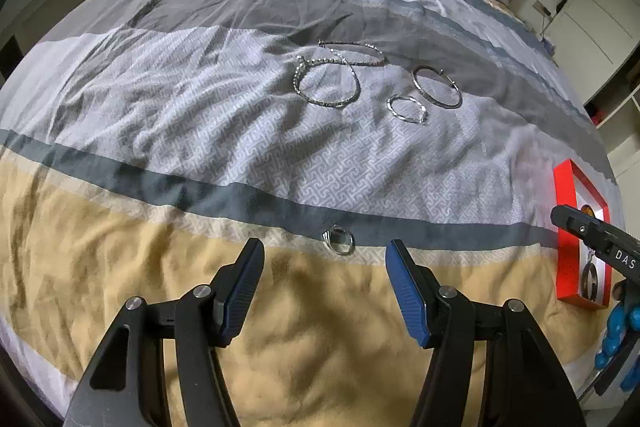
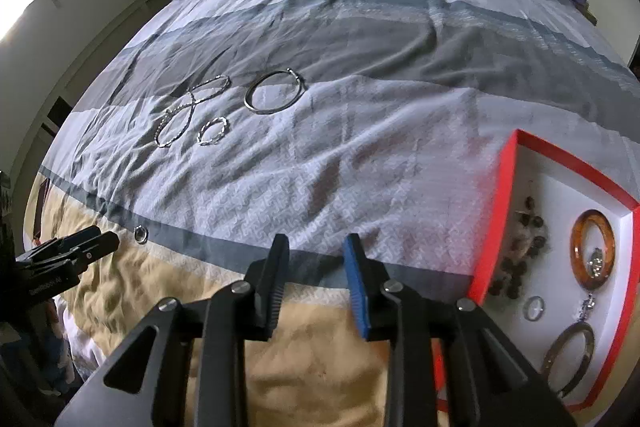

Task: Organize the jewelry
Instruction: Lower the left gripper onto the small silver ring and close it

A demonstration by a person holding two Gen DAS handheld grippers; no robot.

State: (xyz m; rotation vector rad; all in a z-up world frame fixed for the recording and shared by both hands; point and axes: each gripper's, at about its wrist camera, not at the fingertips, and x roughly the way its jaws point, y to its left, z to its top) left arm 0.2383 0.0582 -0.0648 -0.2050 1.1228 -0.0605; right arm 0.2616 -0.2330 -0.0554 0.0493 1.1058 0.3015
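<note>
Both handheld two-finger grippers hung empty over the striped grey, white and tan duvet [image 1: 160, 87]: the left gripper [image 1: 325, 253] stood about half open just short of a small silver finger ring [image 1: 339, 238] lying where the dark grey stripe met the tan band, and the right gripper [image 2: 316, 247] stood narrowly parted with nothing between its pads. At the right edge sat the shallow red-rimmed box with a white floor [image 2: 498, 187], already holding an amber bangle [image 2: 594, 251], dark beads and other pieces.

Farther up the bed lay a plain silver bangle [image 1: 436, 86], two overlapping thin silver hoops [image 1: 328, 81] and a smaller twisted silver ring [image 1: 408, 109], all well apart from the box.

Picking up the finger ring looked like the step in hand. Done well, the left pads would straddle it squarely, press lightly into the soft cloth and close on the band without pinching fabric.
</note>
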